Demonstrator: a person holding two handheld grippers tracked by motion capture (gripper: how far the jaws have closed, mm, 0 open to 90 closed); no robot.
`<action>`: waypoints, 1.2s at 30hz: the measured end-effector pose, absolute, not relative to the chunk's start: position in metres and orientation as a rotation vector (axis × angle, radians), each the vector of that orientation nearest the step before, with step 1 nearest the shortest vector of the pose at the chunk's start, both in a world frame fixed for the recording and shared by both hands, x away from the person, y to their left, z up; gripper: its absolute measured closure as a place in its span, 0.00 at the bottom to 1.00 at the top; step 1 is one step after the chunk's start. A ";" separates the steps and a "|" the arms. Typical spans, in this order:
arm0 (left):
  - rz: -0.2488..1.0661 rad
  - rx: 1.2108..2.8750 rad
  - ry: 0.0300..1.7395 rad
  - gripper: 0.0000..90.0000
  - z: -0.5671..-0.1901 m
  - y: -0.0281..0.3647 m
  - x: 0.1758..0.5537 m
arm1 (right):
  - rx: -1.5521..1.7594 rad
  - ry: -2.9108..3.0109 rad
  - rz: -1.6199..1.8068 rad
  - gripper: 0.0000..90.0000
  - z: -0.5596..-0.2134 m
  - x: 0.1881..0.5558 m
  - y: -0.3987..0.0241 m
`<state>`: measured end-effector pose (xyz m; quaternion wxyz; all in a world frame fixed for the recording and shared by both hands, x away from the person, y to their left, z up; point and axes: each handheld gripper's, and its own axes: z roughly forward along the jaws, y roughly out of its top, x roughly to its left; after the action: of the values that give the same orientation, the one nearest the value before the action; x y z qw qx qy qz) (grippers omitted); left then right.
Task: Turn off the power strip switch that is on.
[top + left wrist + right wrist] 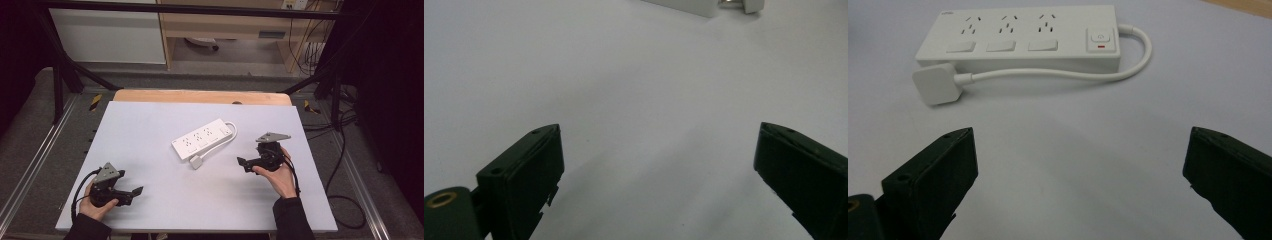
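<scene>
Right hand-held gripper (pixel 1080 165) facing plug (pixel 938 84) (jaws wide)

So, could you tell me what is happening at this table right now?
A person sits at a white table with a two-jaw gripper in each hand. A white power strip lies near the middle, its cord looped round along its side and its plug resting just off one end. The right gripper points at the strip with its jaws wide open and nothing between them. The left gripper sits farther off near the table's front left, also open and empty. Neither touches the strip.
</scene>
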<state>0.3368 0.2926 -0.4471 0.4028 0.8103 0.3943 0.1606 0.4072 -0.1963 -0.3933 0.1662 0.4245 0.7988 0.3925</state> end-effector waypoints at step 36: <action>0.404 2.055 0.997 0.05 -0.448 0.291 0.336 | 1.226 2.352 1.145 0.01 -0.449 0.345 -0.272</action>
<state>0.3362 0.2906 -0.4475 0.3995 0.8122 0.3940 0.1598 0.3451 -0.2719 -0.4495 0.1258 0.4211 0.8076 0.3933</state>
